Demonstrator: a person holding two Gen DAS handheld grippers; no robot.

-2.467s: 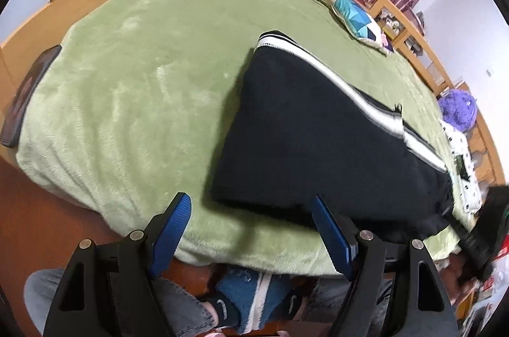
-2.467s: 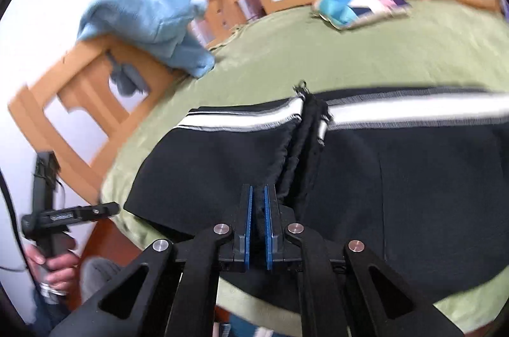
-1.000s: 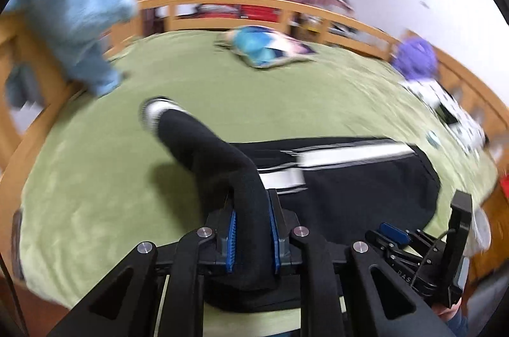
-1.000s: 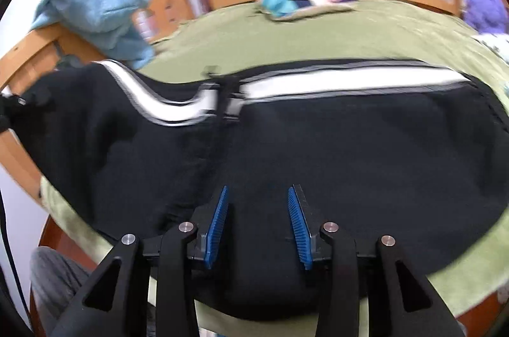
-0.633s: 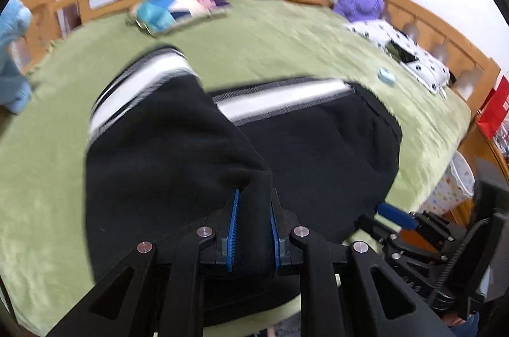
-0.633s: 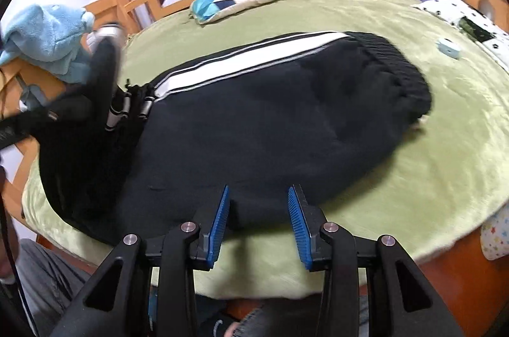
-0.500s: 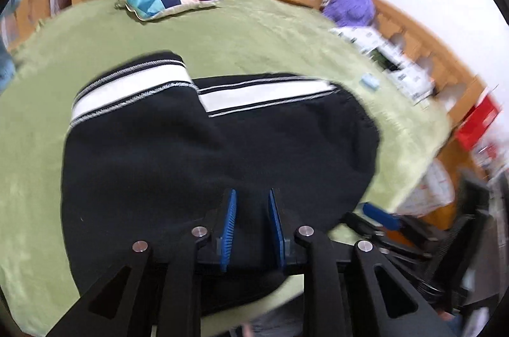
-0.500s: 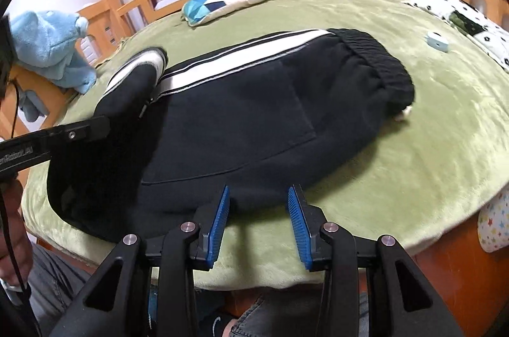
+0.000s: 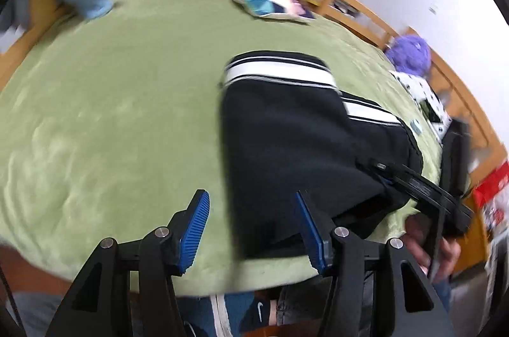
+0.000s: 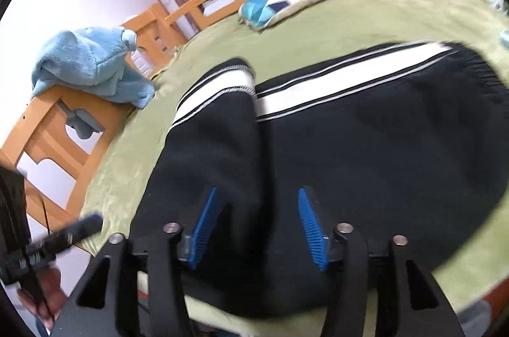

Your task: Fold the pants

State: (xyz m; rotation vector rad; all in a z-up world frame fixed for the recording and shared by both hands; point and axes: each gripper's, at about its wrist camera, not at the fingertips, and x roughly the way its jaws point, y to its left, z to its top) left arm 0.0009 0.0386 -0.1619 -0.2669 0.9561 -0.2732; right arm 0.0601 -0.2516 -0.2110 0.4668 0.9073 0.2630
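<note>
While both the left gripper (image 9: 251, 227) and right gripper (image 10: 257, 228) hang with jaws spread and empty, soft black pants (image 9: 296, 139) lie folded right of centre on the green blanket (image 9: 121, 101); limp, likely best pinched at the near edge.

We see the pants (image 10: 366, 152) lying folded on the blanket (image 9: 111, 101), near its front edge. A pillow (image 9: 267, 1) lies behind them, and a towel (image 10: 92, 63) hangs on the bed rail (image 10: 54, 114) to the left.
</note>
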